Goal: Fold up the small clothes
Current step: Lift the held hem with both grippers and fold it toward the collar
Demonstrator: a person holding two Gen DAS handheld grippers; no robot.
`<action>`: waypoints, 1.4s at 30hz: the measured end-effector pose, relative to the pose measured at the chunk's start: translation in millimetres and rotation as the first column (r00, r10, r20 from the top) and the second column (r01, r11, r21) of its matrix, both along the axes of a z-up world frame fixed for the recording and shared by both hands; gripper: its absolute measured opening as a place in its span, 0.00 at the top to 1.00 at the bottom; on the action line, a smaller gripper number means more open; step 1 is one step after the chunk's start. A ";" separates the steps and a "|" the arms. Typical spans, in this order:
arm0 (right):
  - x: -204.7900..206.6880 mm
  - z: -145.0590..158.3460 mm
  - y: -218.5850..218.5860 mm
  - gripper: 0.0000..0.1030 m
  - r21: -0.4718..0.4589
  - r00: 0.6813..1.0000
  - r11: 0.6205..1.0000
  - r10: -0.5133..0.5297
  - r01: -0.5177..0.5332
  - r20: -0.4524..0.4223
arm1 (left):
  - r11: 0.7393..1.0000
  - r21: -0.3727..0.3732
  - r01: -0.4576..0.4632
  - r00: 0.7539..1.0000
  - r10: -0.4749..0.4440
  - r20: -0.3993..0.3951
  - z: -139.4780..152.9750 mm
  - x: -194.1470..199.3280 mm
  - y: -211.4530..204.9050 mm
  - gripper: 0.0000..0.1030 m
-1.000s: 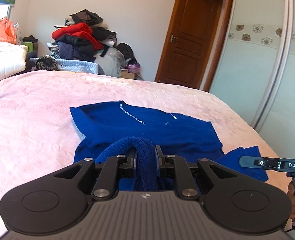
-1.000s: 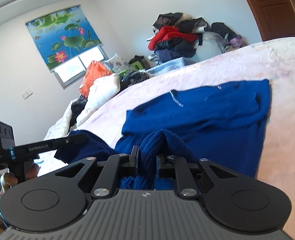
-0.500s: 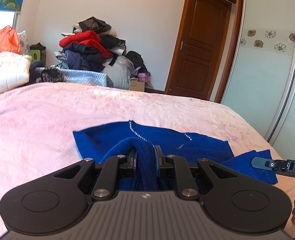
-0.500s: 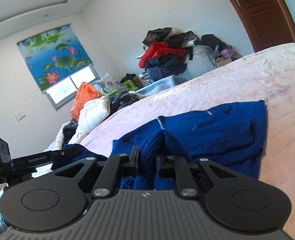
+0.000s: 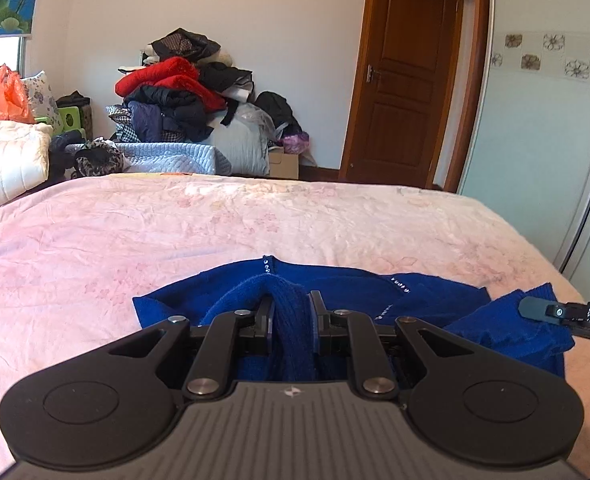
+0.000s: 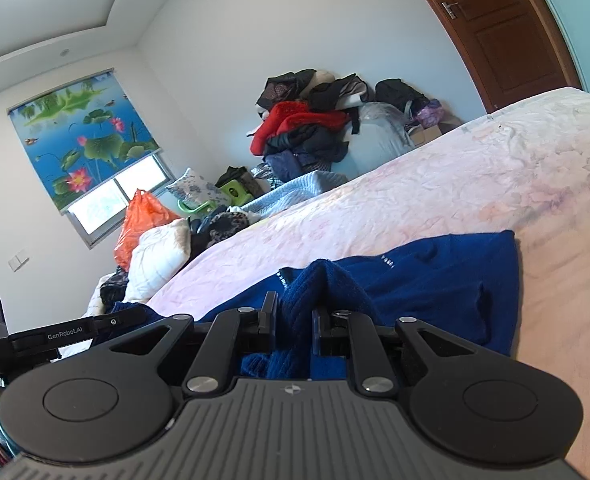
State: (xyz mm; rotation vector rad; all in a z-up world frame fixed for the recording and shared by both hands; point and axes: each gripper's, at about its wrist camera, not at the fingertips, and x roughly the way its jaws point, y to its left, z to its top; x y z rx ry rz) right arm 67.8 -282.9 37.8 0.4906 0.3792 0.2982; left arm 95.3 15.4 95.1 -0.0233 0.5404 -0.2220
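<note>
- Pink bedspread [image 5: 175, 248] covers the bed under my blue sweater [image 5: 427, 296].
- My left gripper [image 5: 291, 312] and right gripper [image 6: 293, 316] each clamp a sweater fold.
- Clothes pile [image 5: 175, 92] against white wall, wooden door [image 5: 407, 80] beyond.

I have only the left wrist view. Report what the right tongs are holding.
Observer: The right tongs are shut on a raised ridge of the blue knitted sweater.
Operator: Describe the sweater beyond them.
Observer: Its side edge lies flat on the pink crinkled bedspread, with one small pucker near it.
</note>
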 end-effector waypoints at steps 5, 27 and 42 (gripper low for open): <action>22.2 -7.0 -4.4 0.81 -0.007 1.000 1.000 -0.010 0.010 -0.024 | 0.997 0.072 0.006 0.999 -0.003 -0.038 -8.2 27.3 -9.7 0.84; 103.8 -52.2 -38.8 0.84 0.075 0.984 0.994 -0.065 0.079 -0.167 | 0.994 0.103 -0.041 0.977 0.062 -0.206 -44.1 123.2 -9.4 0.84; 147.5 -81.5 -60.9 0.80 0.213 0.953 0.968 -0.067 0.134 -0.294 | 0.986 -0.115 -0.119 0.906 0.060 -0.419 -77.0 177.6 19.7 0.83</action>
